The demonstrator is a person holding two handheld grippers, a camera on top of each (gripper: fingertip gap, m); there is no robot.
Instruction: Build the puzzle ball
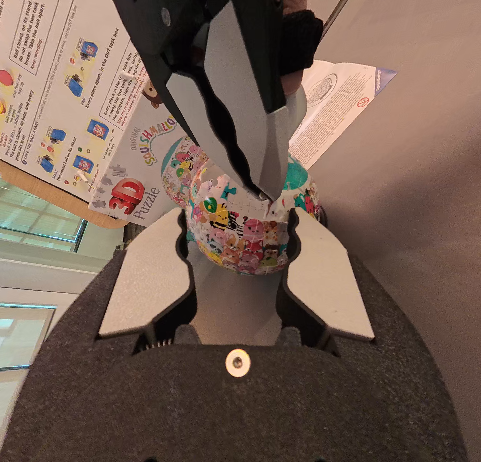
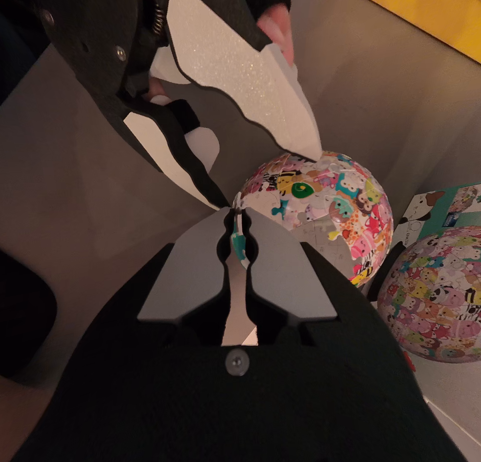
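Printed writing stands on four things. At ten o'clock in the left wrist view, a white instruction sheet [image 1: 52, 85] on a wooden board [image 1: 65, 202] carries black and red text with small diagrams. Below it, the puzzle box [image 1: 135, 178] shows coloured lettering. At two o'clock, a folded leaflet [image 1: 338, 105] bears fine print, a blue logo corner and a red prohibition sign. Faint marks on the puzzle ball [image 1: 250, 202] are too small to read.

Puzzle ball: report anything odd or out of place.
The puzzle ball has an open gap in its shell, with the pale inside showing. The right gripper pinches a loose teal piece edge-on at the ball's rim, not yet seated. Nothing looks damaged.
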